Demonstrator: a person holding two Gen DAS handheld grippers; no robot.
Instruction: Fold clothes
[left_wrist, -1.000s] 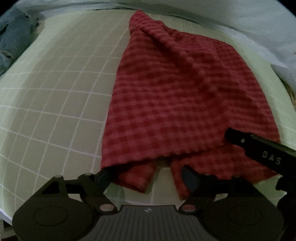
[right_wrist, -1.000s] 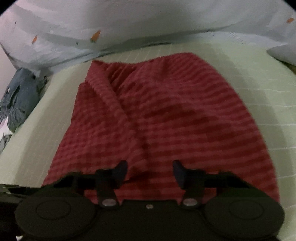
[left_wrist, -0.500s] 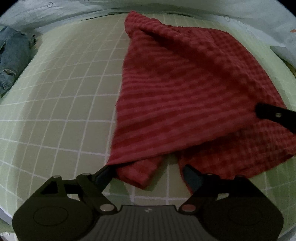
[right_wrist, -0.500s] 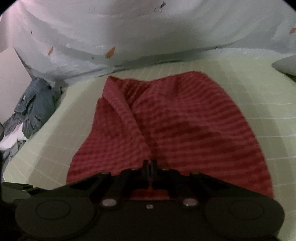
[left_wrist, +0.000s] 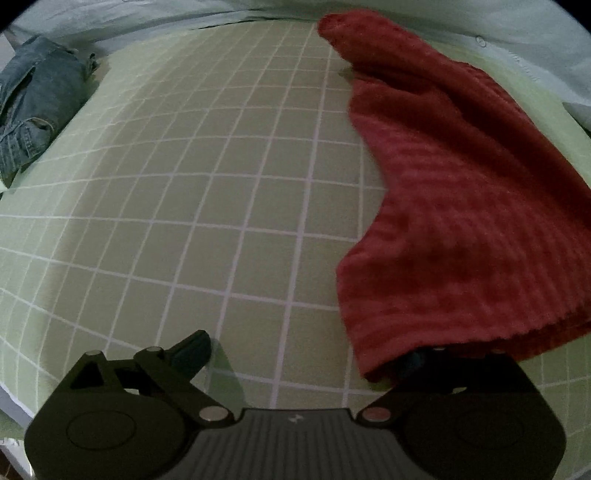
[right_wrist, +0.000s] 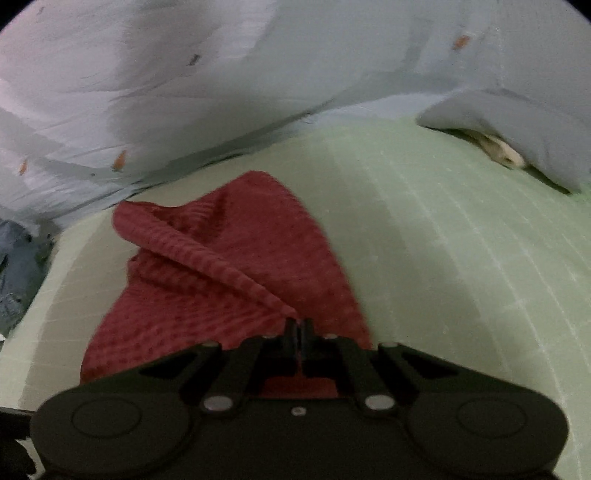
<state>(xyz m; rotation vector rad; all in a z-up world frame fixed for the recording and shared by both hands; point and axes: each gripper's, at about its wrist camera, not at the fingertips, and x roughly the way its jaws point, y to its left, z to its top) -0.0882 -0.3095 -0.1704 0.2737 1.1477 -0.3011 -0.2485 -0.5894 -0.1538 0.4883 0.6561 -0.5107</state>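
Observation:
A red checked garment (left_wrist: 461, 206) lies on the green grid mat (left_wrist: 221, 184), raised into a sloping sheet at the right. My left gripper (left_wrist: 306, 350) is open, its left finger over bare mat and its right finger under the garment's near left corner. In the right wrist view my right gripper (right_wrist: 298, 328) is shut on the near edge of the red garment (right_wrist: 221, 280), which is pulled up into a ridge running back from the fingertips.
Folded blue jeans (left_wrist: 33, 107) lie at the far left of the mat and show at the left edge of the right wrist view (right_wrist: 14, 273). A pale blue sheet (right_wrist: 221, 92) rises behind the mat. A grey pillow (right_wrist: 517, 129) lies at the far right.
My right gripper closed on the garment's near edge and lifted it. My left gripper stayed open and shifted left, so the garment now sits at its right.

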